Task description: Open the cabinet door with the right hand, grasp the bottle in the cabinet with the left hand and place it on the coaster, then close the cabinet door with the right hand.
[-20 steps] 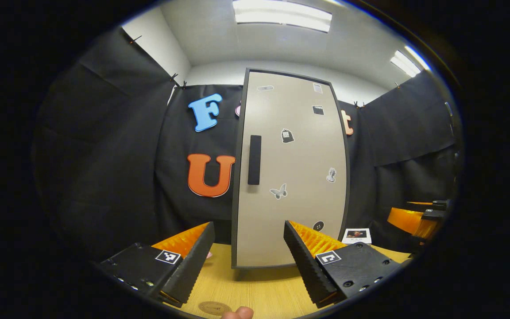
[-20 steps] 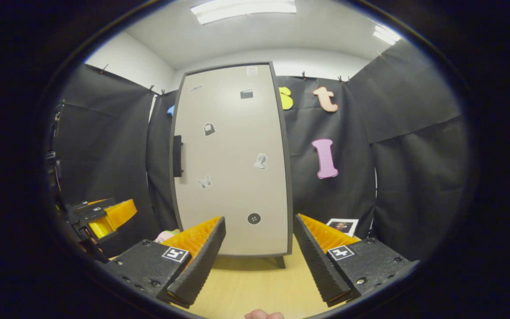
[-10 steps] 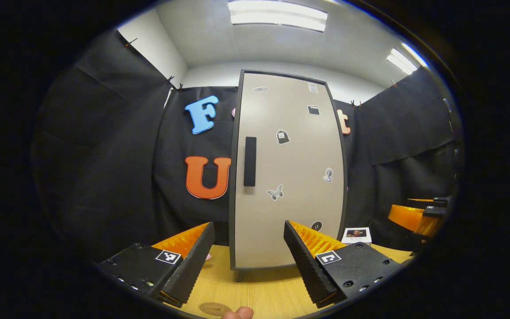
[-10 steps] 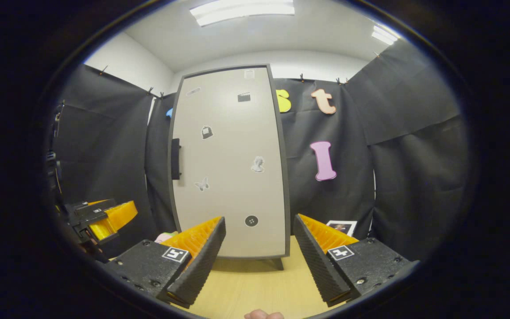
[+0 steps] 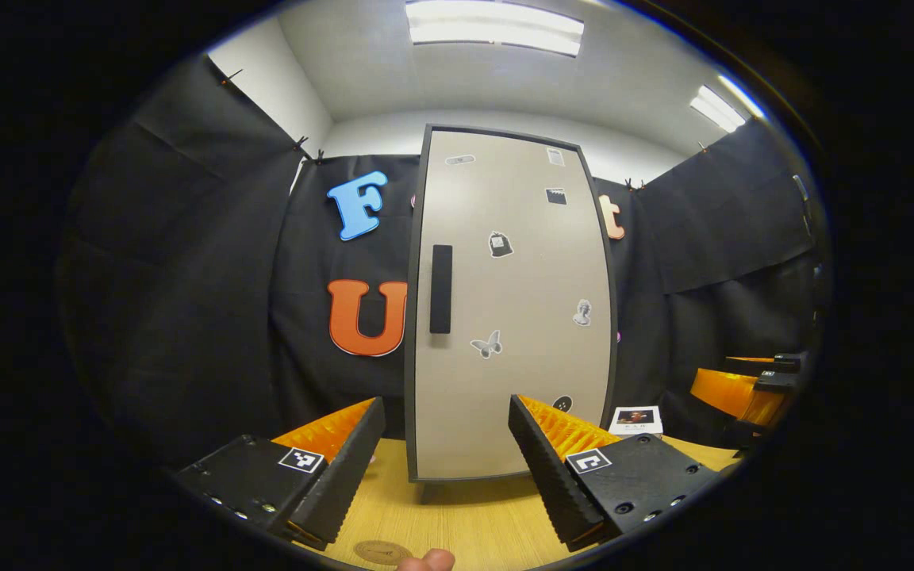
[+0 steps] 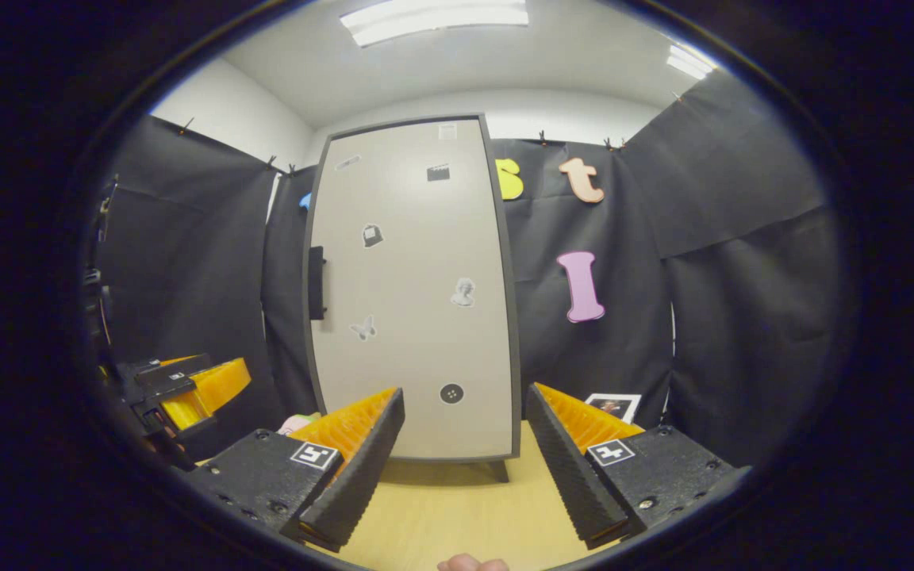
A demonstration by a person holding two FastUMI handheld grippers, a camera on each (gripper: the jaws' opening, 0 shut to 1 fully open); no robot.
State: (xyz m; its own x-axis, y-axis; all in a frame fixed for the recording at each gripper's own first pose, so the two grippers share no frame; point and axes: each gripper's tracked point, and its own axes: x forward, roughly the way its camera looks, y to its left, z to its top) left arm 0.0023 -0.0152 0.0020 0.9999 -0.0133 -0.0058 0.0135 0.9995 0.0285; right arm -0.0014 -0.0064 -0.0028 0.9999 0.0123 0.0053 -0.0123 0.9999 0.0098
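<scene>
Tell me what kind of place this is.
Probably a recording booth, not a real kitchen: black cloth walls clipped up on all sides, one small cabinet on a wooden table, and office ceiling lights.

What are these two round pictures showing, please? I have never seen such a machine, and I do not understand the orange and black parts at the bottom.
There is no robot here: a person holds a two-finger tool in each hand, with a camera on each. The left gripper shows in the left gripper view, the right gripper in the right gripper view. Both stand open and hold nothing. Ahead, on a wooden table, stands a cabinet with its door closed and a dark handle on it. A round coaster lies near the left gripper, and a small photo card lies beside the cabinet.
</scene>
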